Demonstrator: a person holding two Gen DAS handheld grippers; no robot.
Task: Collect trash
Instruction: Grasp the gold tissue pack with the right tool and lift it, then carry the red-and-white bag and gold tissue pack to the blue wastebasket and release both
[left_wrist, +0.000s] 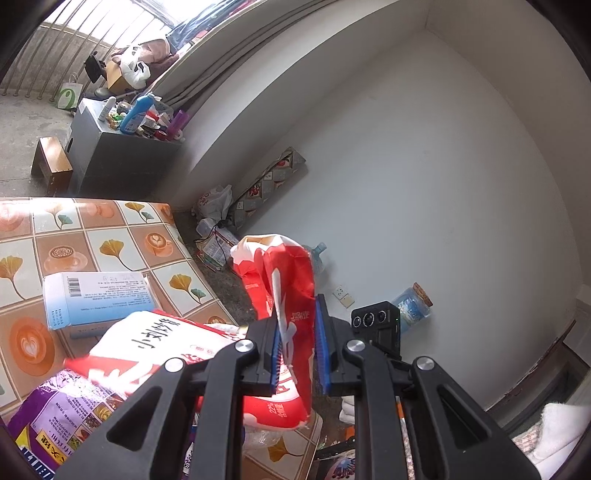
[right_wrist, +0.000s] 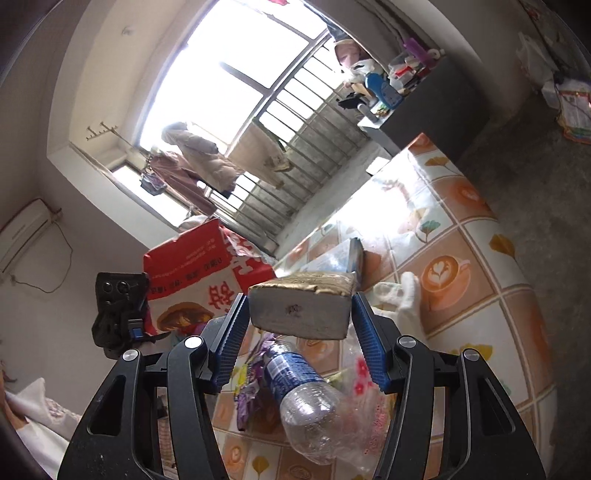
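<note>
The left tongs (left_wrist: 297, 343) are clamped on a red bag (left_wrist: 284, 291), lifted past the worktop (left_wrist: 110, 236) edge. The right tongs (right_wrist: 299, 332) grip a grey-and-gold packet (right_wrist: 301, 306); below them lies a plastic bottle (right_wrist: 306, 398) among wrappers.

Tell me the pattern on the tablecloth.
Tablecloth: a grid of orange and cream squares with latte-art cups and ginkgo leaves, clearest in the right wrist view.

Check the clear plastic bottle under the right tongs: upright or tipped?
Tipped. The bottle lies on its side on the table.
</note>
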